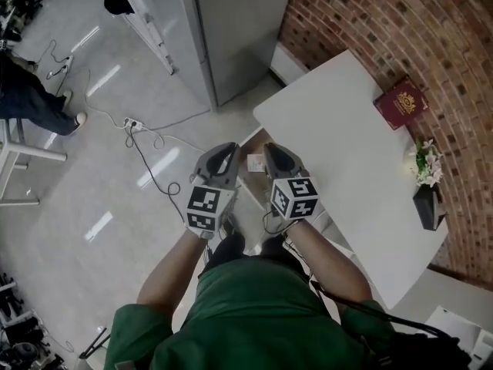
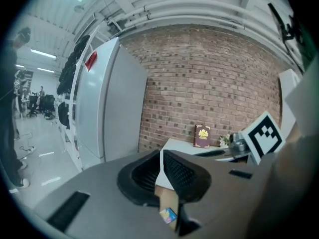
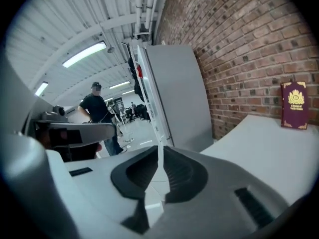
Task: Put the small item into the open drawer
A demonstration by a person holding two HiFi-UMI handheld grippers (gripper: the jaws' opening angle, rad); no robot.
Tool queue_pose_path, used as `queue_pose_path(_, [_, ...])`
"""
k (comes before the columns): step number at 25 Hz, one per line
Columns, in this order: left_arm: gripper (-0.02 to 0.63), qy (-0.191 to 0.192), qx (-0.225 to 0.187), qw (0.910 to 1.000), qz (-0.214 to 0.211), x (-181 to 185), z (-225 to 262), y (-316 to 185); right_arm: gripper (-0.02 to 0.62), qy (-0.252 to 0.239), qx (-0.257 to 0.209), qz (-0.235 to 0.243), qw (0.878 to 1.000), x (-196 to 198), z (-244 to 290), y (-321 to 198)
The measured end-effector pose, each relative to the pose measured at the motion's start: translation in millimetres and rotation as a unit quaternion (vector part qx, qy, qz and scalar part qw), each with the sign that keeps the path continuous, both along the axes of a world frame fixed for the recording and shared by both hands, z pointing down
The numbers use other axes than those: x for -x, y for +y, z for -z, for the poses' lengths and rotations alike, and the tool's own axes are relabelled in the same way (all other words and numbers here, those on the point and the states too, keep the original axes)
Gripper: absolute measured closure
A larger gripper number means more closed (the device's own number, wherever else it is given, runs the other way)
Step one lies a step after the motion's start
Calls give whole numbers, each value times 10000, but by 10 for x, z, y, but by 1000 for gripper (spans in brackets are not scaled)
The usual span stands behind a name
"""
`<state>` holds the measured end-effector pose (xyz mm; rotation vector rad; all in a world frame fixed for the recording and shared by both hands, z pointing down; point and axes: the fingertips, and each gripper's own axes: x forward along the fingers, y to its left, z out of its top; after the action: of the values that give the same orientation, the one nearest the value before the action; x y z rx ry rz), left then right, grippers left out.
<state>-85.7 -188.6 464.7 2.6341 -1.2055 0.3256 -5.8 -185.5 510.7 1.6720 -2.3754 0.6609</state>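
Note:
My two grippers are held side by side over the near corner of a white table (image 1: 347,129). Between them lies the open drawer (image 1: 248,182), with a small pale item (image 1: 254,161) in it. The left gripper (image 1: 229,151) stands just left of the item and the right gripper (image 1: 271,149) just right of it. In the left gripper view the left gripper (image 2: 160,156) has its pads together, and below them show the brown drawer (image 2: 167,199) and a small colourful item (image 2: 168,215). The right gripper (image 3: 160,156) shows only a thin slit, with nothing between its pads.
A dark red book (image 1: 400,101), a small flower bunch (image 1: 425,163) and a black box (image 1: 427,206) sit along the brick wall side of the table. A grey cabinet (image 1: 231,29) stands behind. A cable (image 1: 146,141) trails on the floor. A person (image 3: 102,116) stands further off.

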Motion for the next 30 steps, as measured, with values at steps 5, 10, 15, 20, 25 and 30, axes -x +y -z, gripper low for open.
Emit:
queue_pose_path(5, [592,186,-376,9991,19,-231,538,-9,581,25,-766,126,9970,-131,726,5])
queue_pose_path(10, [592,332,-492,9980,200,-499,950,79,591,203,-1426,372,9889,-375,1321,112])
queue_pose_path(15, [592,455,-940,9941,289,-684,1412,157,591,283,-1966,490,9789,-577,1807,218])
queue_pose_path(20, [592,460,-1143,9921,250,-794,1726,290,591,219,-2193,634,9733,-662,2136,275])
queue_pose_path(25, [594,328,-1936,9797,405,-786,2056,370,591,387,-2628,580,9623,-759,2507,385])
queue_pose_path(30, [597,432,-2518,9665,242,-847,2398,534,591,578,-2989,480,9513,-822,2805,503])
